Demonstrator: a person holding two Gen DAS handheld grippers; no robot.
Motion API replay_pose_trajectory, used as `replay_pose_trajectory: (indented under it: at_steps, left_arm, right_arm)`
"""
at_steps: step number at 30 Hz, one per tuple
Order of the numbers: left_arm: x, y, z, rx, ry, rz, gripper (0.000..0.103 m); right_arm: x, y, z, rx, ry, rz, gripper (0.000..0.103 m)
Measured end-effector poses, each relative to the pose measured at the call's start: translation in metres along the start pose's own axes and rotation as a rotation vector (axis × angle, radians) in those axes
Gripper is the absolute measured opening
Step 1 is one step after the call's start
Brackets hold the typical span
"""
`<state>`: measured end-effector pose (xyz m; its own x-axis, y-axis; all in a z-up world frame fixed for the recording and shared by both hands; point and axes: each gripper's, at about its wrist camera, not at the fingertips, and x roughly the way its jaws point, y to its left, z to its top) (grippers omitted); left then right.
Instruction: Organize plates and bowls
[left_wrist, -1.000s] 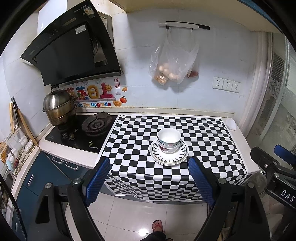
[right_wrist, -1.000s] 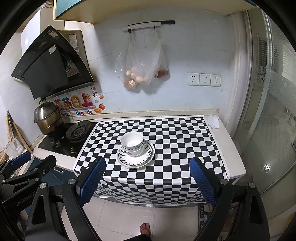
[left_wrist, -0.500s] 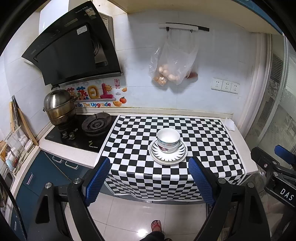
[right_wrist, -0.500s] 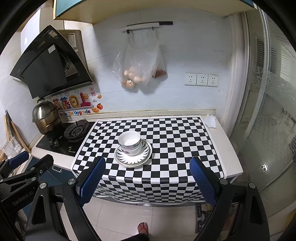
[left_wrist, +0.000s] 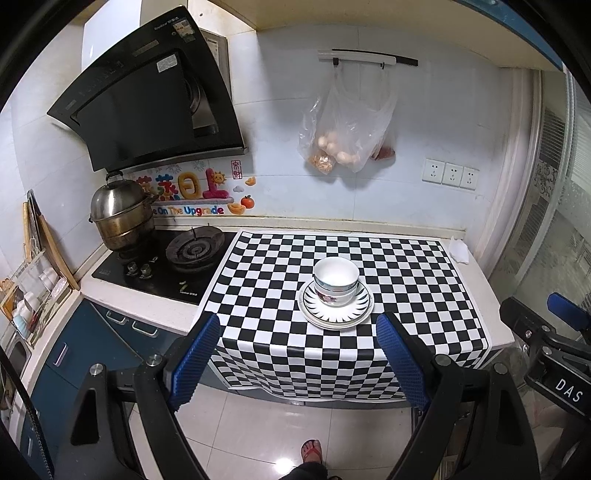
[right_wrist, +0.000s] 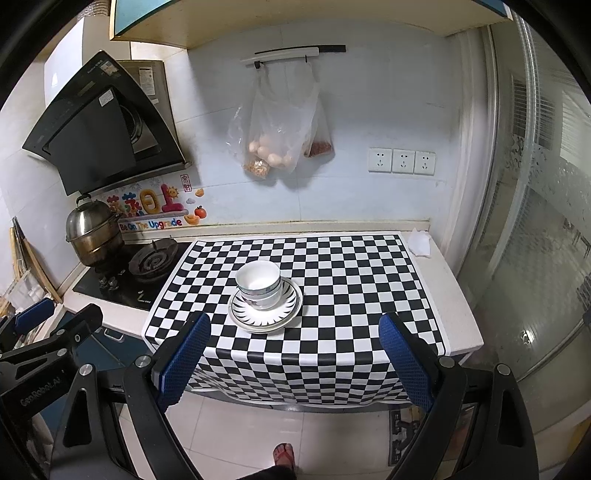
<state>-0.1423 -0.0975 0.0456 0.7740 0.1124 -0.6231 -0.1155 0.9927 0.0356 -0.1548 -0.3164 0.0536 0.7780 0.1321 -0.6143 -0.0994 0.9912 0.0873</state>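
Both grippers are held wide apart and empty, back from the counter edge. From the left gripper (left_wrist: 297, 354) the stacked bowls (left_wrist: 336, 280) on the plates (left_wrist: 335, 316) lie ahead-right; from the right gripper (right_wrist: 293, 354), ahead-left.

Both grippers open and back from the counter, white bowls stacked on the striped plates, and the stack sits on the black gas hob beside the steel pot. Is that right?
Not quite: the stacked white bowls and striped plates sit on the black-and-white checkered cloth, right of the hob, as the left wrist view shows. Left gripper and right gripper are open, back from the counter.
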Motion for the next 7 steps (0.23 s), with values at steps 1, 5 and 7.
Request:
replay_pose_trajectory:
  at_steps: [1,5,7]
  left_arm:
    - [-0.002,0.000,-0.001,-0.001,-0.002,0.003,0.086]
    - [-0.010,-0.004,-0.001,0.006,-0.020,0.015,0.086]
    - [-0.014,-0.005,-0.002,0.002,-0.023,0.009,0.086]
  right_arm:
    - [-0.001,0.000,-0.001,0.001,-0.001,0.000,0.095]
    - [-0.001,-0.001,0.000,0.000,-0.001,-0.001,0.095]
    - [-0.002,-0.001,-0.001,0.001,-0.002,-0.003,0.095]
